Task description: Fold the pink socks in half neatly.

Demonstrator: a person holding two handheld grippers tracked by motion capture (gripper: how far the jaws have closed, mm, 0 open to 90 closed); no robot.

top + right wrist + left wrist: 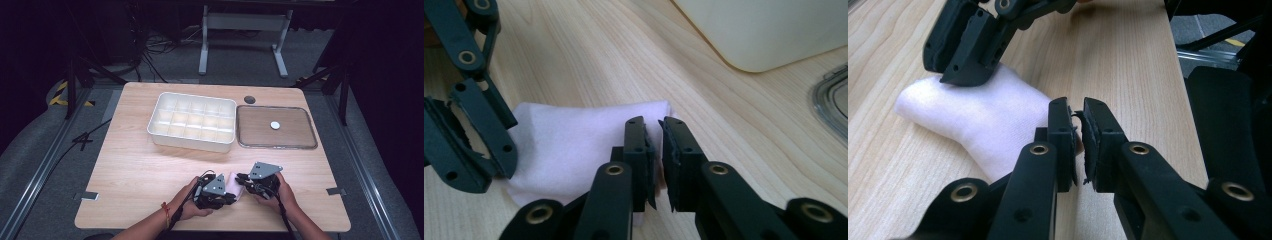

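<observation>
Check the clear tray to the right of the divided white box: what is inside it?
Inside the clear tray lies one small white round disc, near the middle toward the far side. The rest of its floor looks bare. What the disc is cannot be told, nor whether anything lies under it.

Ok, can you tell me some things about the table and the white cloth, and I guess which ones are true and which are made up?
1. A folded white cloth lies on the wooden table between the left gripper and the right gripper. True.
2. The white divided tray is full of toys. False: its compartments look empty.
3. The clear lid lies flat beside the tray, on its right in the high view. True.
4. The cloth is inside the tray. False: it lies on the table near the person's hands.
5. Both grippers stand wide open. False: their jaws are nearly closed, with only a thin gap.
</observation>
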